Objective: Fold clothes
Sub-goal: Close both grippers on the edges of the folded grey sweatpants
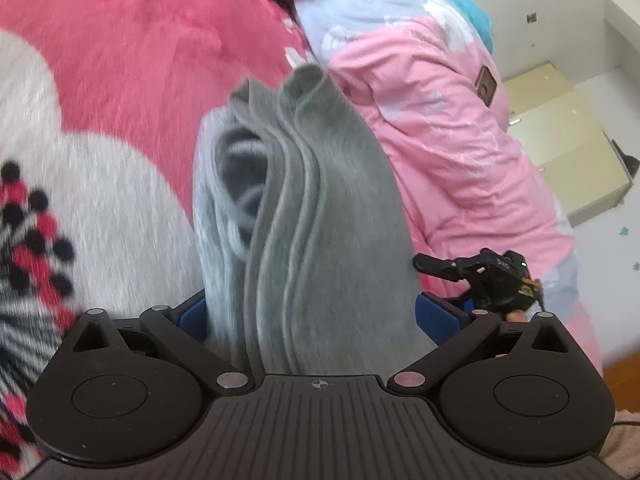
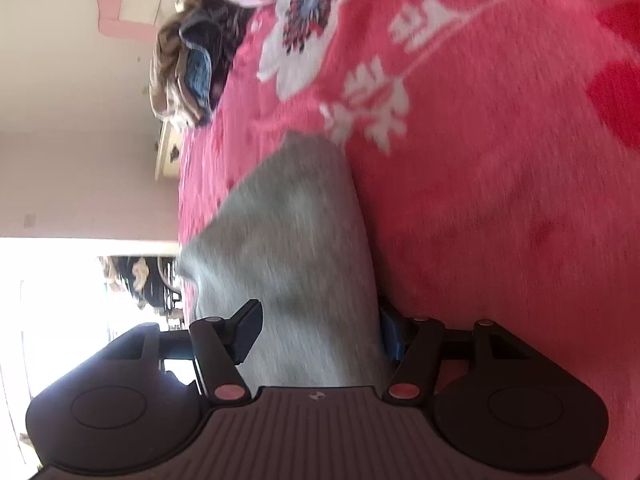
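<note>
One folded grey garment (image 1: 304, 208); one pink blanket (image 1: 152, 48); two tools (image 1: 316, 316) (image 2: 320, 332); one pink jacket (image 1: 432, 92).

Left gripper (image 1: 316, 320): black ribbed body w/ crosshair mark behind jaws, two round discs either side, silver pivot pins on linkage arms, blue pads at tips. Right gripper (image 2: 320, 336): same build. Person wears pink jacket (image 1: 452, 128) w/ pale-blue patches, brown badge on sleeve.

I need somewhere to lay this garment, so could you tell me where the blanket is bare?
The pink fleece blanket is bare right of the folded grey knit garment. Crowded: clothes pile at its far edge, and a person's pink jacket beside the garment.
</note>
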`<state>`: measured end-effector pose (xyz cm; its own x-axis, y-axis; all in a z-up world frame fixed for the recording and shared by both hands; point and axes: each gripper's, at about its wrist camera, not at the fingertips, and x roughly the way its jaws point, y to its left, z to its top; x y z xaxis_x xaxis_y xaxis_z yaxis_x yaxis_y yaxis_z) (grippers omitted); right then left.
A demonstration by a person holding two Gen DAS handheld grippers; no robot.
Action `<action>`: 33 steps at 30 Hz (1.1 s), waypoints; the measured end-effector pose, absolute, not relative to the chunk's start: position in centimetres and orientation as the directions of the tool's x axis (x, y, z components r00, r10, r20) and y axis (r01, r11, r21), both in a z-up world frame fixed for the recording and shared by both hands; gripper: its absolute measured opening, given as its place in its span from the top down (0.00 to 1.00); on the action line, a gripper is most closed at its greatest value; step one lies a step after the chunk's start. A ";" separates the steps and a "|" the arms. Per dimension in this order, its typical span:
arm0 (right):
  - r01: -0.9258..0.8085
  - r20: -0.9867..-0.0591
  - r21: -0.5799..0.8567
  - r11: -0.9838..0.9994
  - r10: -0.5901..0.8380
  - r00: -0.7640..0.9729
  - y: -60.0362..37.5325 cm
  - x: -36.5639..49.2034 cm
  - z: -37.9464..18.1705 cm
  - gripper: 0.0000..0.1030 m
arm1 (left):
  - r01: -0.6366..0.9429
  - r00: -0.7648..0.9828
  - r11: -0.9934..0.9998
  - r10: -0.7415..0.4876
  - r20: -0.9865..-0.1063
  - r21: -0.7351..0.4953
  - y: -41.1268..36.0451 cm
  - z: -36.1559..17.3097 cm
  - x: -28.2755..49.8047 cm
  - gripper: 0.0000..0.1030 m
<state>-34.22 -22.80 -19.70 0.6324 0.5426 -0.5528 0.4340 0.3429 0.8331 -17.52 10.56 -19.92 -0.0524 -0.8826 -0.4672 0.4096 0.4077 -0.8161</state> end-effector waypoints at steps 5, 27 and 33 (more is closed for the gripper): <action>0.403 -0.575 0.818 0.410 0.593 0.564 -21.7 -34.0 -19.4 0.38 | 0.383 -0.077 0.388 -0.891 -0.448 -0.838 10.7 -20.5 -17.7 0.07; 0.332 -0.618 0.774 0.539 0.531 0.579 -19.5 -31.7 -17.6 0.65 | 0.374 0.018 0.447 -0.880 -0.475 -0.813 9.5 -20.7 -16.9 0.50; 0.239 -0.656 0.686 0.687 0.442 0.612 -17.4 -32.0 -13.0 0.74 | 0.441 0.065 0.429 -0.891 -0.448 -0.788 9.5 -17.8 -17.7 0.60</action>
